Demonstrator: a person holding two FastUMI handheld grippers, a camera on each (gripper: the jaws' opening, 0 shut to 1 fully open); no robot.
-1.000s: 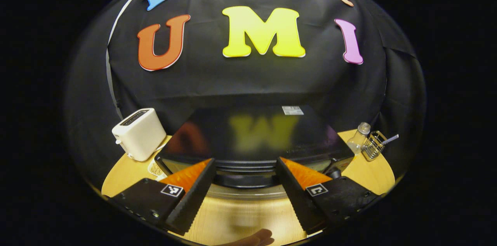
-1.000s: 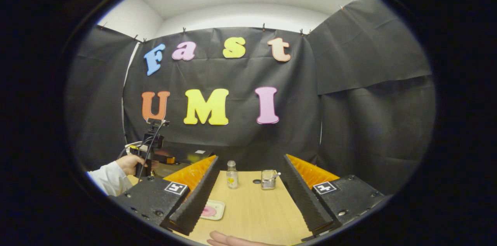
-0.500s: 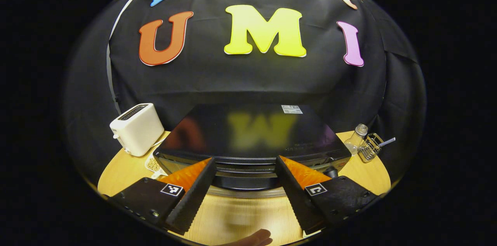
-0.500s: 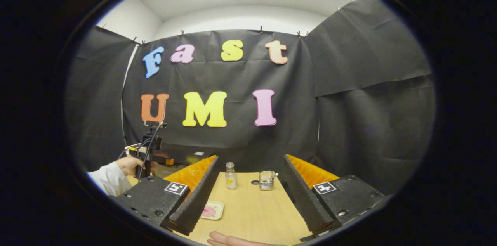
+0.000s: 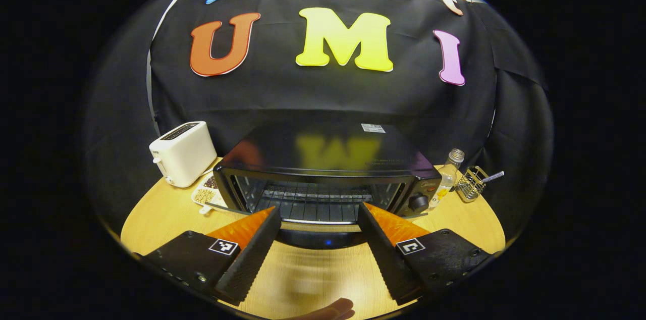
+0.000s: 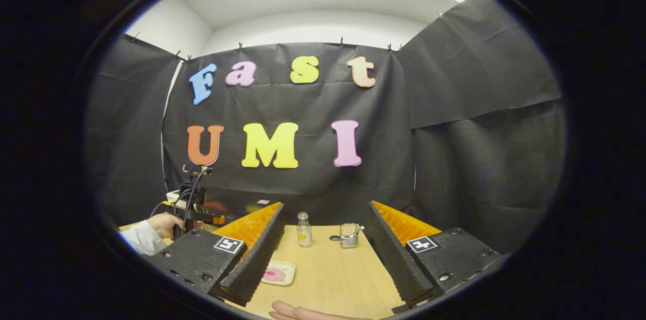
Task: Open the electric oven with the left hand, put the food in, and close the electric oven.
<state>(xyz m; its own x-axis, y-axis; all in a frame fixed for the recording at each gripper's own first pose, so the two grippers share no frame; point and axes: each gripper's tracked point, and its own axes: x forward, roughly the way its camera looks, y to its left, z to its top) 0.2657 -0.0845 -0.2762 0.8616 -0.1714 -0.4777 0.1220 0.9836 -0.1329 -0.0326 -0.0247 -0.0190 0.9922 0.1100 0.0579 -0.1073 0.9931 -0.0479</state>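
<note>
Wooden table (image 5: 161, 209) under black cloth — oven (image 5: 323, 173) broadside, front facing left gripper (image 5: 319, 236), jaws apart, empty. Toaster (image 5: 181, 153) left of oven. Right gripper (image 6: 323, 254) spread, empty — food plate (image 6: 276, 273) beneath.

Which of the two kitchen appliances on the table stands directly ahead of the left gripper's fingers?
The black oven, the wide glossy box with a wire rack behind its front. The white toaster stands off to its left side, smaller and with slots on top.
</note>
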